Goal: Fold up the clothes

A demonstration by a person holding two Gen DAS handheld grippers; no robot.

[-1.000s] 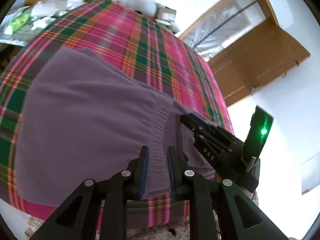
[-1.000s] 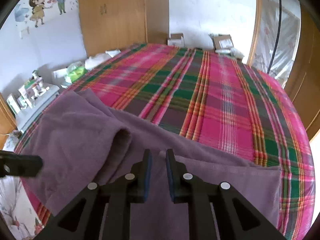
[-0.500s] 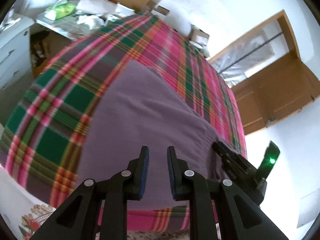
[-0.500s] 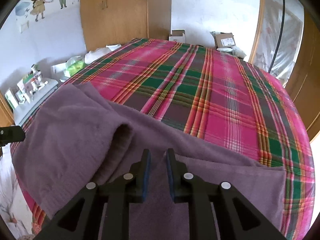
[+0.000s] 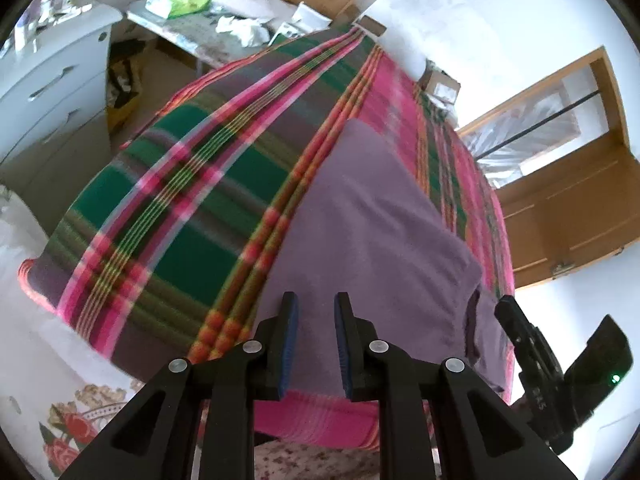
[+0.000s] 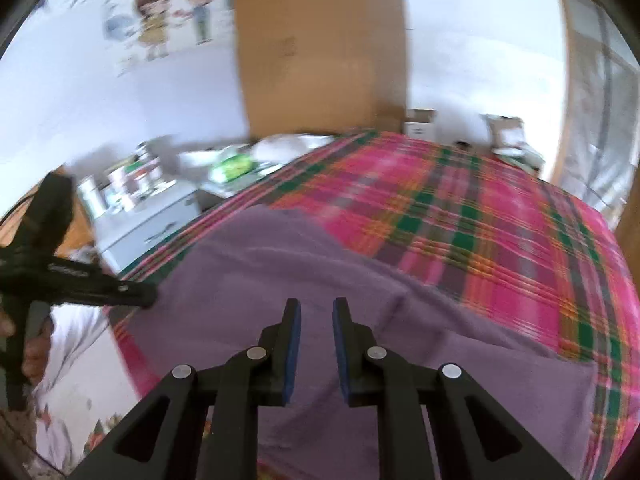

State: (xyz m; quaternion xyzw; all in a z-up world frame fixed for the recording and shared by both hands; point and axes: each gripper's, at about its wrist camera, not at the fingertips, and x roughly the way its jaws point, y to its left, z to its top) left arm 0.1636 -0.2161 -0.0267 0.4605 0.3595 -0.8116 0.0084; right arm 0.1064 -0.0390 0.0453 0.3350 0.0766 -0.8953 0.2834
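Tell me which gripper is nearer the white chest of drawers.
Left. The left gripper hovers over the purple garment's edge on the side of the white chest of drawers; the right gripper is farther along the garment, away from it.

The purple garment (image 5: pixel 372 236) lies spread flat right ahead of your left tool and under its tips — soft, fleecy, plain-coloured. Toward your right tool it shows a layered edge (image 6: pixel 472 320) — one ply lying over another.
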